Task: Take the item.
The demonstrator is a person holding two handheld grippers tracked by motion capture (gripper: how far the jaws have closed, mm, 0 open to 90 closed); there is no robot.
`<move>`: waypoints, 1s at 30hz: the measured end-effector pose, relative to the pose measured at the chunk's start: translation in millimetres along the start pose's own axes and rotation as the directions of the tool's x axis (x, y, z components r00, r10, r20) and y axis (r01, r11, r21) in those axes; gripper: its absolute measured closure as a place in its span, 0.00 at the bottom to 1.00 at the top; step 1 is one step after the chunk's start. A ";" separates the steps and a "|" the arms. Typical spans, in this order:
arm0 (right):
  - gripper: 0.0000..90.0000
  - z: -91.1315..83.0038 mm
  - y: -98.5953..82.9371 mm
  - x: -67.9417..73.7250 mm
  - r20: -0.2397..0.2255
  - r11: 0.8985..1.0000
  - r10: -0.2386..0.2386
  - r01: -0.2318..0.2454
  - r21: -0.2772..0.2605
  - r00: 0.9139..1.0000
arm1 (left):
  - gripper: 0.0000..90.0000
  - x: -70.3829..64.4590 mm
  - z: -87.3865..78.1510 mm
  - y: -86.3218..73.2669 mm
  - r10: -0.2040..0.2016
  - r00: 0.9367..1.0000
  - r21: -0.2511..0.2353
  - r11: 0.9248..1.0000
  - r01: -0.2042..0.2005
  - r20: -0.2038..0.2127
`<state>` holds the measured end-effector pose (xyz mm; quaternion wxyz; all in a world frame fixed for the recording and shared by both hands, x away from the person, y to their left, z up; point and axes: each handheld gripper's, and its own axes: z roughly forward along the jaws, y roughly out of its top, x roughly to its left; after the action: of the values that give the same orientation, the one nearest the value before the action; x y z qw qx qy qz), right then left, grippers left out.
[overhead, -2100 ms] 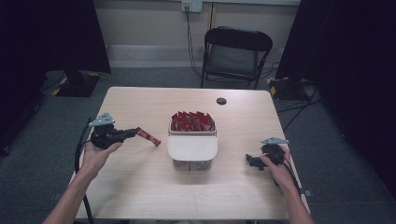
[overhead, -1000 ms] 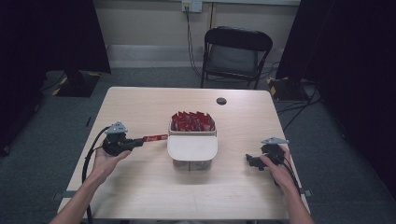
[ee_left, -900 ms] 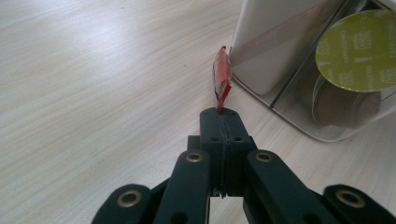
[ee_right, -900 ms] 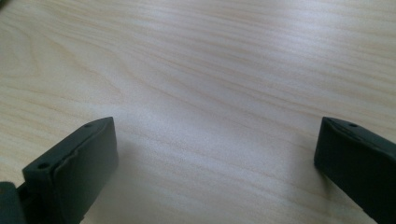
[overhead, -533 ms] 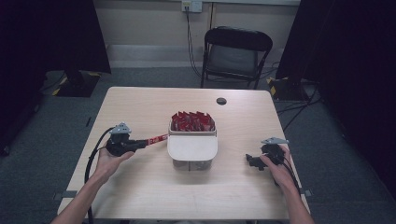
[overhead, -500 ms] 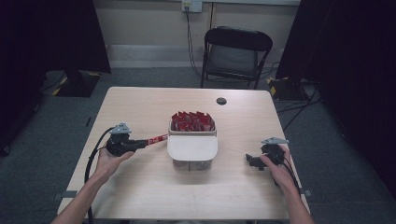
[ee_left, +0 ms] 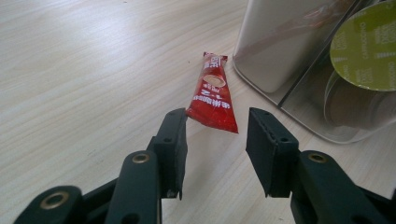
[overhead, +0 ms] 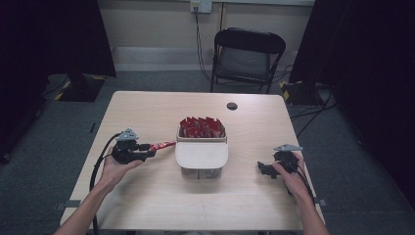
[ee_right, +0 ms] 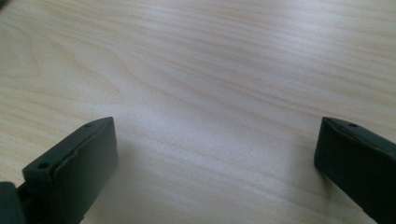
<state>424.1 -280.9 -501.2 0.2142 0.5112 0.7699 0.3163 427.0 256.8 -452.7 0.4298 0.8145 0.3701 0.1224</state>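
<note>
Light wood table, with a two-part container at centre: back compartment packed with upright red sachets, front compartment under a white lid, round pods visible through its clear wall in the left gripper view. One loose red sachet lies flat on the table just left of the container, near its corner, apparently not touching it. The sachet's long axis runs straight ahead of the left gripper, near end just ahead of the jaw tips and centred on the gap, far end toward the container. Left jaws stand moderately open, a little wider than the sachet, holding nothing; whether the left jaw tip touches the sachet's corner can't be told. Left hand is clearly nearer. Right gripper rests well apart on the table's right side, jaws wide, empty, bare wood between them.
</note>
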 end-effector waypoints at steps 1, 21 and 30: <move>0.00 0.0 0.0 0.0 0.000 1.000 0.000 0.000 0.000 1.000 | 0.62 -0.1 -0.4 0.1 0.000 1.000 -0.002 1.000 0.000 -0.004; 0.00 0.0 0.0 0.0 0.000 1.000 0.000 0.000 0.000 1.000 | 0.26 6.1 -17.5 7.7 -0.028 0.997 -0.028 0.999 0.026 -0.072; 0.00 0.0 0.0 0.0 0.000 1.000 0.000 0.000 0.000 1.000 | 0.22 22.7 -35.2 -0.8 -0.096 0.985 -0.043 0.995 0.091 -0.145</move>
<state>424.1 -280.9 -501.2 0.2141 0.5113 0.7699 0.3162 424.2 294.6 -434.9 0.4213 0.7771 0.4362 0.1683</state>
